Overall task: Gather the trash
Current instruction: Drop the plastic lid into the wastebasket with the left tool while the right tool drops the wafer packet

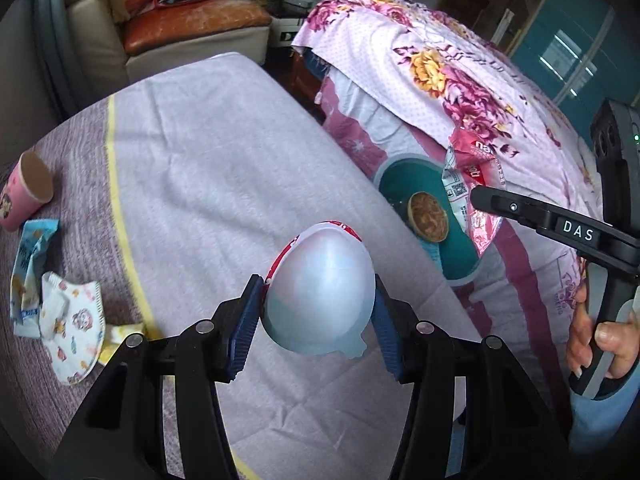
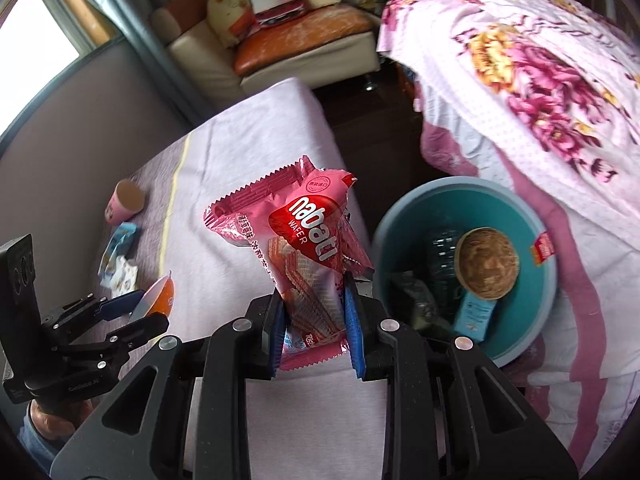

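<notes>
1. Left gripper [image 1: 318, 316]: jaws closed partway onto a translucent plastic cup [image 1: 320, 300], pinched across its width, held in the air over the lilac tabletop [image 1: 208, 152]. The right wrist view shows its other face as orange.
2. Right gripper [image 2: 314, 312]: jaws clamped on the low end of a pink Nabati wafer wrapper [image 2: 296, 240]. Wrapper's long axis runs up and away from the jaws, leaning a bit left; it hangs free above the tabletop's right edge.
3. Key relation: the teal bin [image 2: 520, 208] sits lower than the tabletop, just right of it, btw tabletop and the floral blanket [image 2: 540, 92]. From the right jaws it lies to the right and slightly far, very near. From the left jaws it's right and farther off, w/ the right gripper in btw. So right hand is nearer; prob. it drops first, then the left follows.
4. Judgement: wrapper needs a short shift right until its mass is over the bin's opening; being light and tall, it could flutter onto the rim or blanket.
5. Counts: 2 grippers, each holding 1 item. 1 bin, already holding a round brown lid-like thing [image 2: 486, 264], a blue carton [image 2: 474, 312], dark bits.
6. Left on the tabletop, far left: 1 pink paper cup [image 1: 26, 192] on its side, 1 blue packet [image 1: 28, 256], 1 patterned face mask [image 1: 74, 336], approx. 1 yellow scrap [image 1: 120, 338] beside it.
</notes>
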`<action>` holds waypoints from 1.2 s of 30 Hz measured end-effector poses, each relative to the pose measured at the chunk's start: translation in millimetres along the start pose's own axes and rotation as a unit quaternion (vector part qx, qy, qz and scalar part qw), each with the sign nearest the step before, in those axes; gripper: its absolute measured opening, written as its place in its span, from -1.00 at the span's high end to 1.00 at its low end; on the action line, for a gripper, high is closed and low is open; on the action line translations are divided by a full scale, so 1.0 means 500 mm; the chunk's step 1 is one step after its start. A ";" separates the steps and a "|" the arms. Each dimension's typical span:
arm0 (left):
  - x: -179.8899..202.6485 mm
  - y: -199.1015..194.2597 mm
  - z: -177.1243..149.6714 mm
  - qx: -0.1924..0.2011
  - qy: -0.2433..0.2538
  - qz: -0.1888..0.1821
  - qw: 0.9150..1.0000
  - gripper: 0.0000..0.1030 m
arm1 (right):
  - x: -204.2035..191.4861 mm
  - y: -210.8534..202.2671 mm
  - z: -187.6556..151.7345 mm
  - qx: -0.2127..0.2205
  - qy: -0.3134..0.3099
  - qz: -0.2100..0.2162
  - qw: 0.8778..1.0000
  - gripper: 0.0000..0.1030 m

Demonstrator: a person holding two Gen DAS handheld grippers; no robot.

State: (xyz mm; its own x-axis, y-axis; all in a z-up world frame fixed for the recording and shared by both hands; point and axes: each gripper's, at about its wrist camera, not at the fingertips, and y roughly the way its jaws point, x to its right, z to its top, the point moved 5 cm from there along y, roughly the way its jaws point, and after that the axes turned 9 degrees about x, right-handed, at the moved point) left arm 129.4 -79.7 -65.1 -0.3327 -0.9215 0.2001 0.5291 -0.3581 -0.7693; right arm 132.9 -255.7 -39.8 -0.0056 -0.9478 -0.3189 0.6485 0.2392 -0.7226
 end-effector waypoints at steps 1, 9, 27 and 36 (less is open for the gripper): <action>0.022 0.013 0.010 -0.002 0.008 -0.006 1.000 -0.04 | 0.025 -0.009 0.006 0.007 0.009 -0.010 1.000 0.52; 0.149 0.104 0.055 -0.024 0.039 -0.036 0.998 -0.04 | 0.184 -0.041 0.011 0.021 0.065 -0.057 0.996 0.52; 0.261 0.229 0.064 -0.066 0.067 -0.042 0.995 -0.07 | 0.292 -0.005 -0.004 0.002 0.097 -0.069 0.993 0.52; 0.264 0.245 0.069 -0.066 0.059 -0.044 0.995 -0.49 | 0.301 0.004 -0.003 -0.003 0.099 -0.076 0.992 0.52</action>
State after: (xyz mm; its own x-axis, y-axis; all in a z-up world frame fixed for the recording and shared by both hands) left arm 177.0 -250.1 -112.0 -0.4672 -0.8604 0.2037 0.3894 -0.4070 -0.8263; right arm 132.1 -397.3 -90.1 -0.2523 -0.9131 -0.3203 0.6240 0.0995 -0.7750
